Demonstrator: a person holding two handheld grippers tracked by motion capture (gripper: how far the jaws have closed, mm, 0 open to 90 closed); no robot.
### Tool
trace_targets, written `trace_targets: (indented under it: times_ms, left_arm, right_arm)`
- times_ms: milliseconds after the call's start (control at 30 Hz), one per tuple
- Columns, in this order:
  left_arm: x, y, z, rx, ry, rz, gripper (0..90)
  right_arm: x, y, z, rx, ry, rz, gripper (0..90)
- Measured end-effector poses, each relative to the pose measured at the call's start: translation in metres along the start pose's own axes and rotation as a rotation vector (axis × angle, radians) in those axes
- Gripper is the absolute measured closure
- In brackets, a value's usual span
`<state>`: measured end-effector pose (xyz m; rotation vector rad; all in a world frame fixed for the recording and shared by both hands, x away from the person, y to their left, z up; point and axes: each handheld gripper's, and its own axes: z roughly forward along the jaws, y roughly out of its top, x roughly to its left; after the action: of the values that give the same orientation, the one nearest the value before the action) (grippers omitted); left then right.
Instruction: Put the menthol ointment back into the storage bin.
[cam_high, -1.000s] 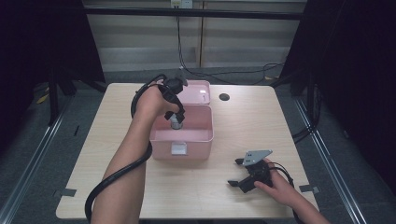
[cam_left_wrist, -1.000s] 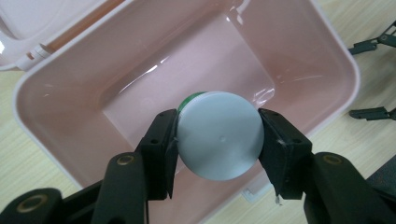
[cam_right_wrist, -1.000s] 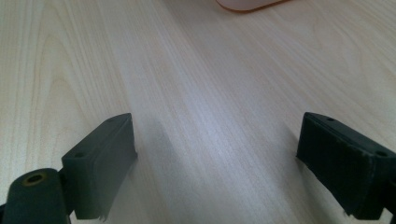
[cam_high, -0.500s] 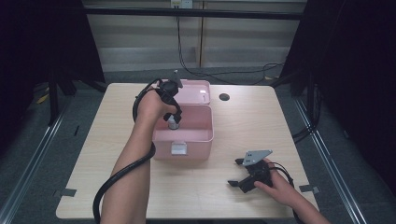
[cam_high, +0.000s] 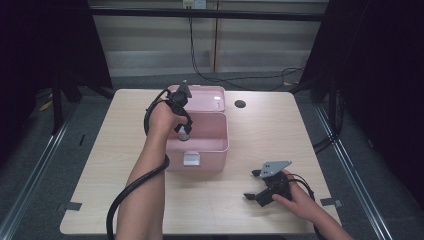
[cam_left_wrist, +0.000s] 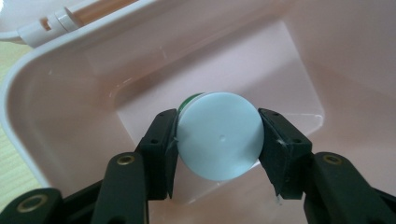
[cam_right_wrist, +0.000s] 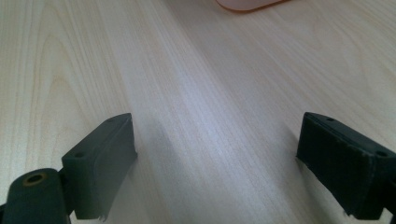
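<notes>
Pale wooden worktop (cam_high: 280, 135): near right, the right gripper (cam_high: 261, 190) rests with fingers spread wide, empty. Farther left, the left gripper (cam_left_wrist: 218, 140) clamps a white-capped round container (cam_left_wrist: 218, 135) inside the open pink box (cam_high: 200, 145). Placing looks underway; next, lower gently and release.

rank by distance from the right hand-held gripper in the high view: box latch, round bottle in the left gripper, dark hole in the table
1. Box latch, on the pink box's near wall.
2. Round bottle, inside the box, farther left.
3. Dark hole, at the table's far side.
Measured from the right hand-held gripper.
</notes>
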<state>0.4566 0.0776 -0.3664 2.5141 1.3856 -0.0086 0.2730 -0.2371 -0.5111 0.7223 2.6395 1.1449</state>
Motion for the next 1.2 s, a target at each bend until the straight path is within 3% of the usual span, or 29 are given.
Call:
trace_targets:
  times_ms: [167, 267, 367, 600, 633, 733, 800, 1200]
  left_arm:
    - [0.002, 0.001, 0.007, 0.001, -0.006, -0.035, 50.1]
    - [0.003, 0.002, 0.011, 0.007, 0.007, -0.03, 50.1]
    - [0.005, 0.001, 0.017, -0.002, 0.005, -0.07, 50.1]
    - [0.008, 0.001, 0.024, 0.0, 0.007, -0.105, 50.1]
    - [0.008, 0.001, 0.026, -0.005, 0.004, -0.13, 50.1]
    - [0.007, 0.002, 0.028, -0.004, 0.017, -0.142, 50.1]
    - [0.006, 0.004, 0.031, 0.004, 0.024, -0.174, 50.1]
    - [0.005, 0.01, 0.044, 0.028, 0.019, -0.233, 50.0]
  right_arm:
    - [0.0, 0.0, 0.0, 0.0, 0.0, 0.0, 10.8]
    - [0.0, 0.0, 0.0, 0.0, 0.0, 0.0, 10.8]
    - [0.0, 0.0, 0.0, 0.0, 0.0, 0.0, 10.8]
    - [0.0, 0.0, 0.0, 0.0, 0.0, 0.0, 10.8]
    - [0.0, 0.0, 0.0, 0.0, 0.0, 0.0, 10.8]
    - [0.0, 0.0, 0.0, 0.0, 0.001, 0.0, 10.8]
    - [0.0, 0.0, 0.0, 0.0, 0.0, 0.0, 10.8]
    - [0.0, 0.0, 0.0, -0.001, 0.003, 0.002, 10.8]
